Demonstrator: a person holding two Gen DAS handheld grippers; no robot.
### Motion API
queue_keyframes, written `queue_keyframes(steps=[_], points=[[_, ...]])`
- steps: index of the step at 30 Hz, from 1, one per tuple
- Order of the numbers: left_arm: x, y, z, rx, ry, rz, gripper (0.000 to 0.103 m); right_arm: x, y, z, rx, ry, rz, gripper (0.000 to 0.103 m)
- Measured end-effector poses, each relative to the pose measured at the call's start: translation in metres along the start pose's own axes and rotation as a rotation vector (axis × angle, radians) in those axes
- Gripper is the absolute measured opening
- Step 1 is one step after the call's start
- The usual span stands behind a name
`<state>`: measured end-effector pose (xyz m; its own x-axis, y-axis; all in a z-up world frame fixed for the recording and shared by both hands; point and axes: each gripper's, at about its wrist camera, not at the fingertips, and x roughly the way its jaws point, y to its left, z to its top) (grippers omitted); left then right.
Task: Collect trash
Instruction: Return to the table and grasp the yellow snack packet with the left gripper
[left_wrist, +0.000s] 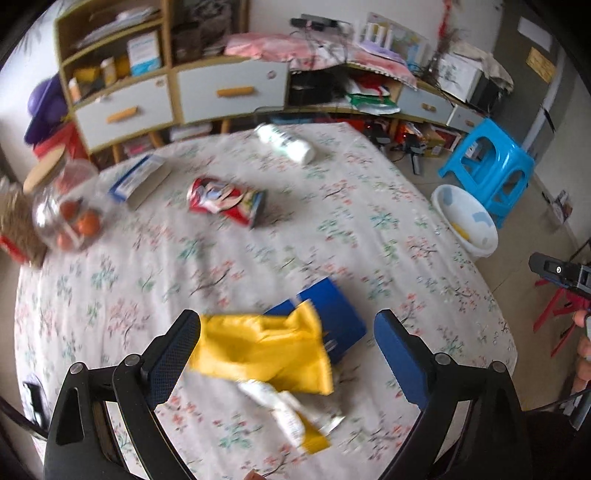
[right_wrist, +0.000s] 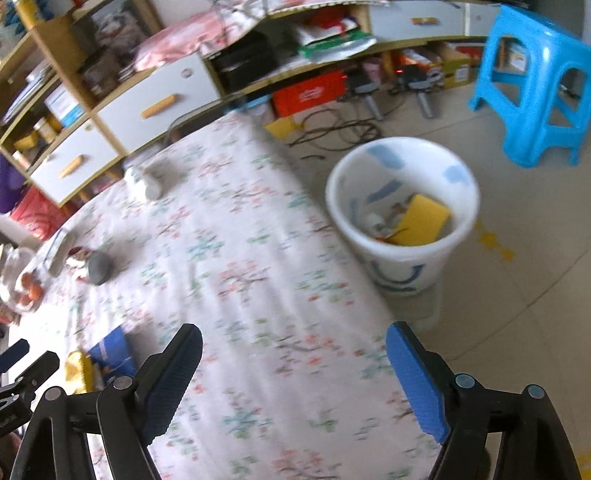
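Observation:
My left gripper (left_wrist: 288, 332) is open above the floral table (left_wrist: 147, 266), its jaws either side of a yellow wrapper (left_wrist: 266, 350) that lies over a blue box (left_wrist: 332, 314) and a white crumpled tube (left_wrist: 288, 410). A crushed red snack bag (left_wrist: 225, 199) and a white bottle (left_wrist: 286, 142) lie farther back. My right gripper (right_wrist: 295, 354) is open and empty over the table's right edge. The white trash bin (right_wrist: 402, 206) stands on the floor beyond it, holding a yellow packet (right_wrist: 421, 221) and other scraps. The bin also shows in the left wrist view (left_wrist: 465, 218).
A glass jar of red fruit (left_wrist: 66, 210) and a flat blue-white box (left_wrist: 140, 177) sit at the table's left. A blue plastic stool (right_wrist: 535, 85) stands behind the bin. Shelving with drawers (left_wrist: 166, 99) lines the far wall, with cables on the floor (right_wrist: 332, 129).

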<state>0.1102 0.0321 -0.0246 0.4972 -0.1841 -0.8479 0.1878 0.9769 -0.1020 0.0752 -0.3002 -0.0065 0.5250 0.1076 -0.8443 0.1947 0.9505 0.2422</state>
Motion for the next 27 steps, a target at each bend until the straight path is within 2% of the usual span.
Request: queue_keyframes(steps=[4, 8, 14, 19, 22, 25, 27], points=[[0.011, 0.023, -0.003, -0.056, 0.076, -0.014, 0.096, 0.008, 0.019, -0.007, -0.029, 0.012, -0.001, 0.086], [0.018, 0.030, -0.001, -0.074, 0.111, -0.053, 0.096, 0.023, 0.036, -0.013, -0.070, 0.041, -0.021, 0.086], [0.038, 0.024, -0.003, -0.046, 0.173, -0.070, 0.096, 0.038, 0.046, -0.017, -0.097, 0.071, -0.049, 0.087], [0.048, 0.003, -0.005, -0.004, 0.183, -0.069, 0.095, 0.042, 0.049, -0.015, -0.088, 0.075, -0.051, 0.086], [0.057, -0.008, -0.006, 0.003, 0.200, -0.070, 0.089, 0.044, 0.051, -0.014, -0.095, 0.079, -0.056, 0.087], [0.065, -0.012, -0.008, 0.003, 0.218, -0.049, 0.075, 0.048, 0.054, -0.014, -0.096, 0.087, -0.057, 0.087], [0.069, -0.013, -0.009, 0.005, 0.223, -0.031, 0.056, 0.050, 0.055, -0.015, -0.097, 0.092, -0.053, 0.086]])
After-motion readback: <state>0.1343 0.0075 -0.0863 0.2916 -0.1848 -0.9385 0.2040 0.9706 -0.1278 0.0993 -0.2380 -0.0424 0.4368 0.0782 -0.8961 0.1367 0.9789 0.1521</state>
